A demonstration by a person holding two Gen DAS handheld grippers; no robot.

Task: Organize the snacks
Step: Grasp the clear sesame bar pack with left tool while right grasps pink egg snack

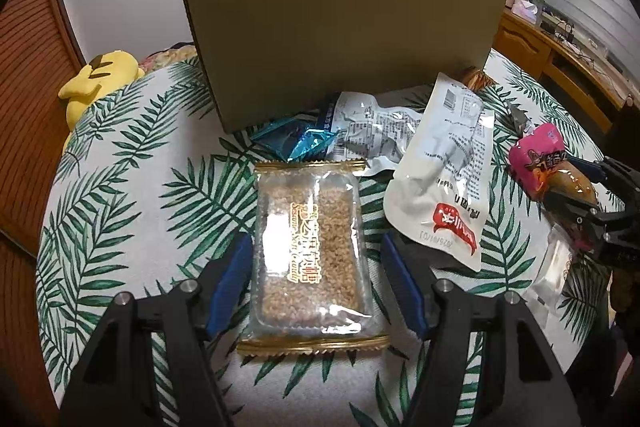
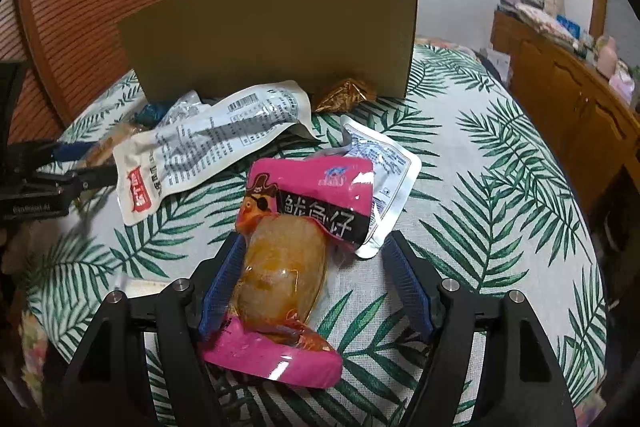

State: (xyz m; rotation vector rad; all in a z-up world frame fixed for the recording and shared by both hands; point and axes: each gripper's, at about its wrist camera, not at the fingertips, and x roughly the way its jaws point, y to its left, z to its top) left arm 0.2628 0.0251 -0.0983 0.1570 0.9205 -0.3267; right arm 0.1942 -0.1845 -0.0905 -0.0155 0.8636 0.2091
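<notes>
Clear gold-edged sesame bar packet [image 1: 310, 259] lies flat on tablecloth [image 1: 120, 187].

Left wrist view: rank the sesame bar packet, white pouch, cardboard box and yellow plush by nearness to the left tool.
1. Sesame bar packet, between the left tool's fingers.
2. White pouch, right.
3. Cardboard box, behind.
4. Yellow plush, far left.

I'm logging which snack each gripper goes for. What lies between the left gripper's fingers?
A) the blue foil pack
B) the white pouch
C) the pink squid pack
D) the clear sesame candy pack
D: the clear sesame candy pack lies between the left gripper's open blue fingers.
</notes>
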